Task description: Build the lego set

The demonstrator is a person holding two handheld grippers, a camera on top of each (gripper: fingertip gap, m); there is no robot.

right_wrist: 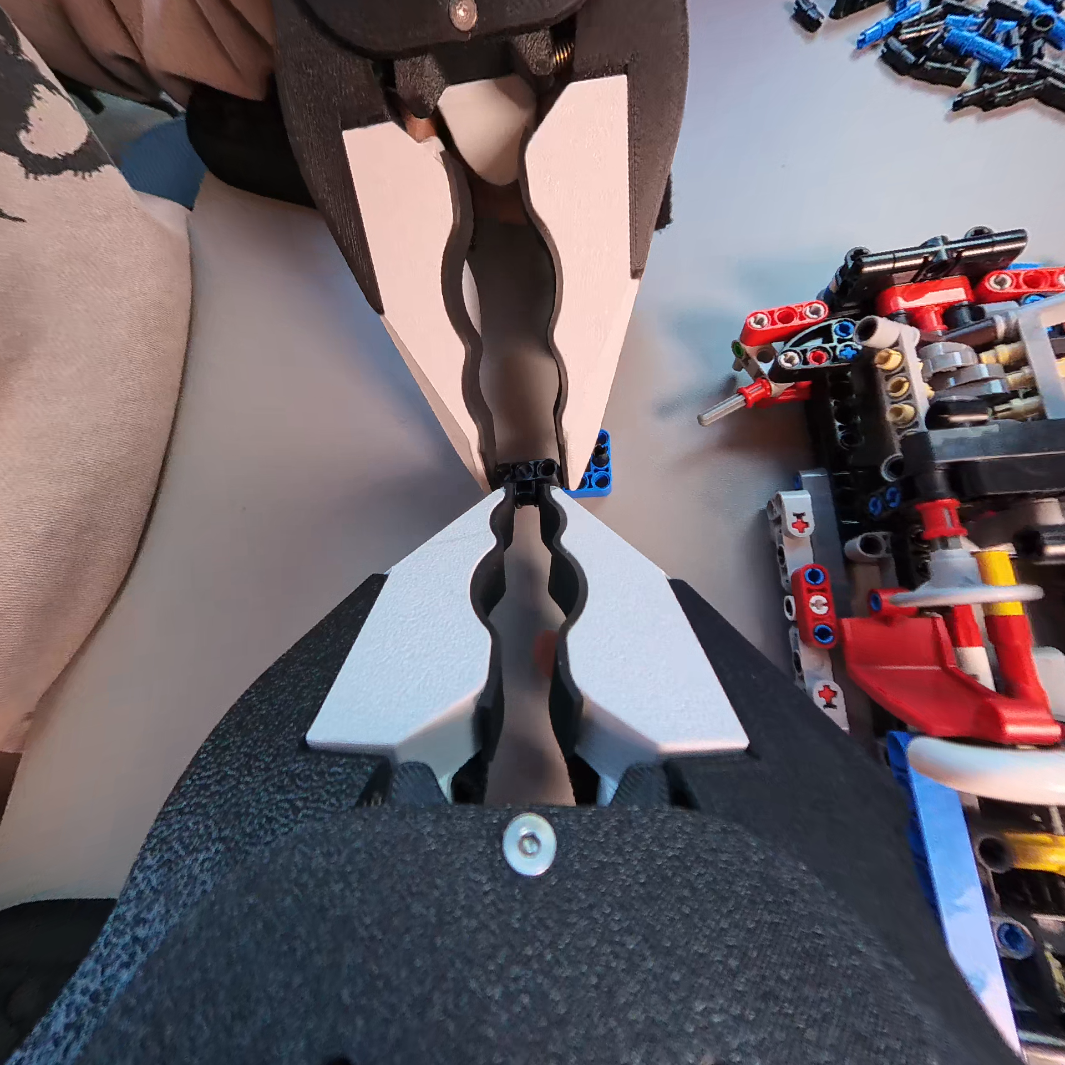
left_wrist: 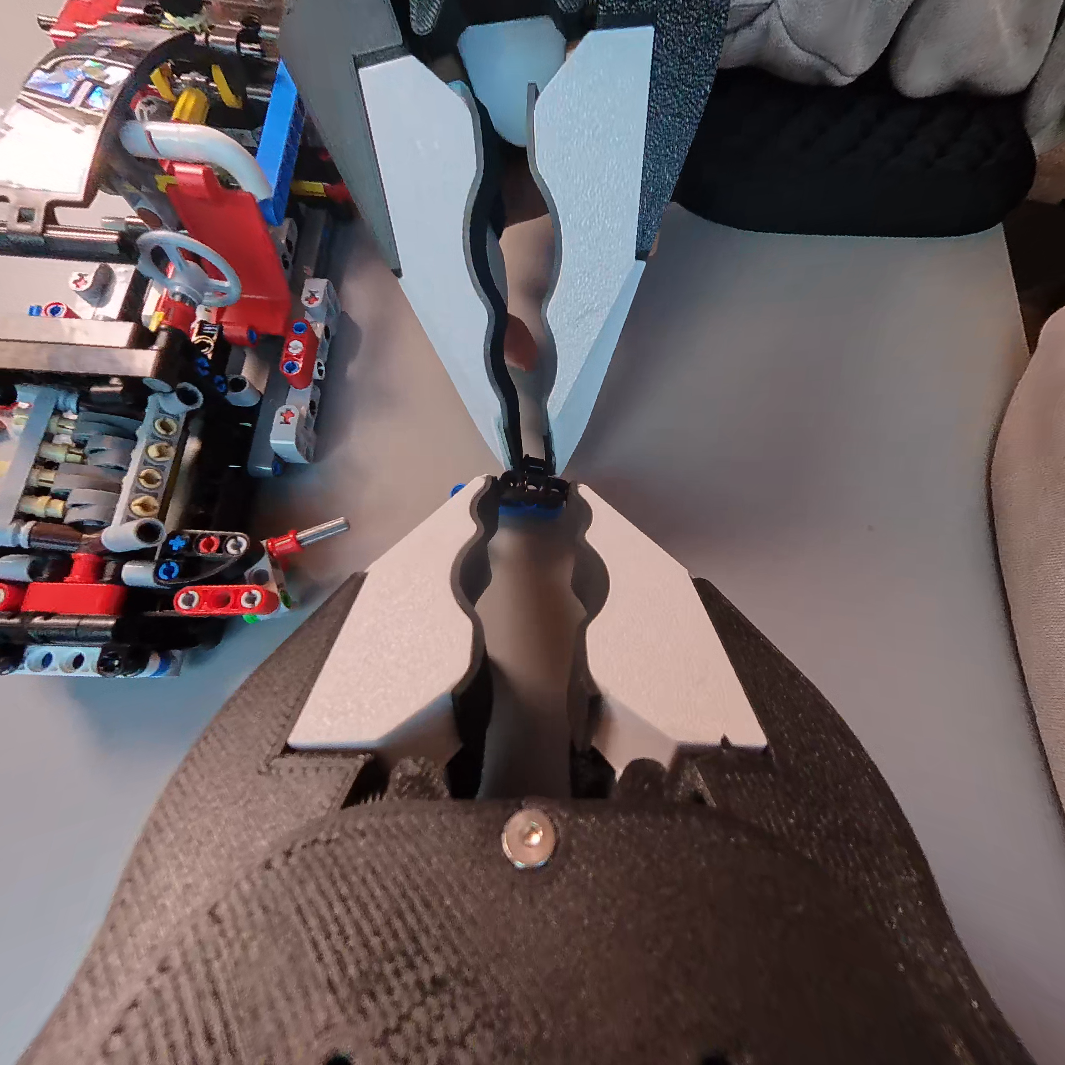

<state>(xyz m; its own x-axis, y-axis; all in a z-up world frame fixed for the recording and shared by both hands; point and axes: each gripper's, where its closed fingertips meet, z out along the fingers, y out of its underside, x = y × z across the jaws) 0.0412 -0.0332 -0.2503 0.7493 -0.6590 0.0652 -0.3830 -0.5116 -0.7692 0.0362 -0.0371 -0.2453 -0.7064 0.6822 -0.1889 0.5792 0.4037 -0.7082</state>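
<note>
Grey counter point(left_wrist: 807, 403) is carrying the partly built Lego vehicle point(left_wrist: 144, 346). Left tongs point(left_wrist: 533, 497) and right tongs point(right_wrist: 525, 497) are meeting tip to tip, both clamping the small black connector assembly point(right_wrist: 527, 475) beside a blue beam point(right_wrist: 596, 469).

Both wrist cams sit just behind their own fingers, angled down at the grey table point(left_wrist: 807, 403), very close. They face each other tip to tip. Shared: the small black connector point(left_wrist: 533, 481) point(right_wrist: 527, 475) between tips, and the Lego car model point(left_wrist: 144, 374) point(right_wrist: 922, 490), left in one, right in other.
</note>
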